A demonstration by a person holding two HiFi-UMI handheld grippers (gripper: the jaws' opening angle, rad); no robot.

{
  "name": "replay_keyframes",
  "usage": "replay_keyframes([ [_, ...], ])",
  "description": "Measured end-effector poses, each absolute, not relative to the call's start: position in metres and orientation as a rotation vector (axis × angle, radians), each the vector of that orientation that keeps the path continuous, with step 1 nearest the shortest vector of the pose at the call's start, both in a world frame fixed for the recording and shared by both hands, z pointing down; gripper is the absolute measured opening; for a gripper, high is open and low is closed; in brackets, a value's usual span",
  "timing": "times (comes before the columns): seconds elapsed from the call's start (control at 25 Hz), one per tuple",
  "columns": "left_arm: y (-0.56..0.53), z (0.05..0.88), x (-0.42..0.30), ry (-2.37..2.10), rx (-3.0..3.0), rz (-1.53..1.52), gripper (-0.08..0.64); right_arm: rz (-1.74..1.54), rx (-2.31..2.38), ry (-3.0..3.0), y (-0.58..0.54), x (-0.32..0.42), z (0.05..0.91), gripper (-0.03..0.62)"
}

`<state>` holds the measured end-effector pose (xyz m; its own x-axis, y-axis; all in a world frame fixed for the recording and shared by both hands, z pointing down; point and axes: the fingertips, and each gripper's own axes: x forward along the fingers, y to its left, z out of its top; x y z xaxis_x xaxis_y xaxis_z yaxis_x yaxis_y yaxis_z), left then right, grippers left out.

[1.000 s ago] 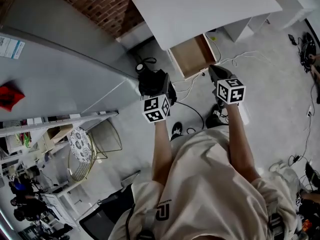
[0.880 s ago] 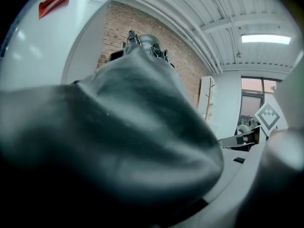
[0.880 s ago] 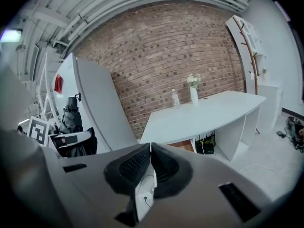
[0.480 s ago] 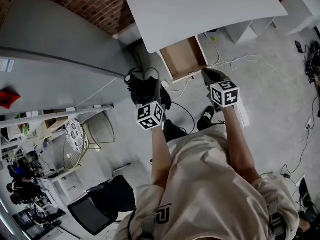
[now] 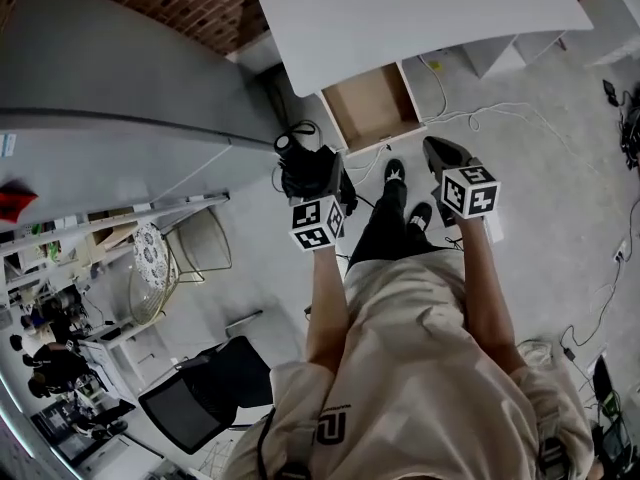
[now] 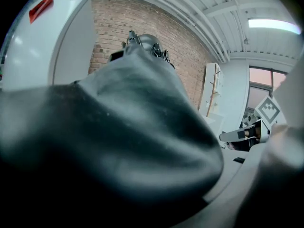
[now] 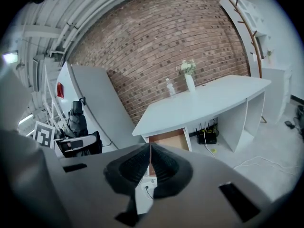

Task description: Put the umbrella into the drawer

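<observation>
A folded black umbrella (image 5: 300, 163) sits in my left gripper (image 5: 312, 180), which is shut on it and held above the floor, left of and nearer to me than the open drawer (image 5: 368, 103). In the left gripper view the umbrella's fabric (image 6: 118, 122) fills the frame and hides the jaws. The wooden drawer (image 7: 167, 139) stands pulled out under the white desk (image 7: 204, 101), and nothing shows inside it. My right gripper (image 5: 441, 154) is shut with nothing held; its pads (image 7: 161, 167) meet in line with the drawer. In the right gripper view the umbrella (image 7: 76, 118) stands upright at the left.
On the desk (image 5: 420, 13) stand a vase with flowers (image 7: 188, 77) and a bottle (image 7: 169, 87). Cables (image 5: 480, 118) trail over the floor by the drawer. A large grey panel (image 5: 120, 88) leans at the left. A black chair (image 5: 205, 398) stands behind me.
The person's leg has stepped forward between the grippers toward the drawer. Both grippers shifted a little to the right in the view; the umbrella stays held.
</observation>
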<state>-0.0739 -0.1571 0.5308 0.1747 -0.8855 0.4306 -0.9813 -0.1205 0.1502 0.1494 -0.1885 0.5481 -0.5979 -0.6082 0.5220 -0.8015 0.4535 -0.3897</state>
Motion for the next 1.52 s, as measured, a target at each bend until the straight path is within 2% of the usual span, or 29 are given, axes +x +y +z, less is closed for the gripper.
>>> replay_keyframes([
  [0.28,-0.204,0.566,-0.03,-1.628,2.089,0.31,0.267,0.848,1.18,-2.402,-0.203,0.148,0.548,0.069],
  [0.56,-0.22,0.613,-0.009,-1.497,2.081,0.405,0.267,1.099,1.267,-2.311,-0.224,0.154,0.615,0.069],
  [0.92,-0.256,0.689,0.019,-1.383,2.155,0.532,0.267,1.196,1.305,-2.269,-0.221,0.158,0.678,0.069],
  [1.16,-0.293,0.756,0.033,-1.228,2.338,0.808,0.267,0.991,1.184,-2.256,-0.24,0.146,0.714,0.069],
  [1.52,-0.331,0.827,0.044,-1.109,2.388,0.906,0.267,0.99,1.204,-2.303,-0.286,0.151,0.738,0.069],
])
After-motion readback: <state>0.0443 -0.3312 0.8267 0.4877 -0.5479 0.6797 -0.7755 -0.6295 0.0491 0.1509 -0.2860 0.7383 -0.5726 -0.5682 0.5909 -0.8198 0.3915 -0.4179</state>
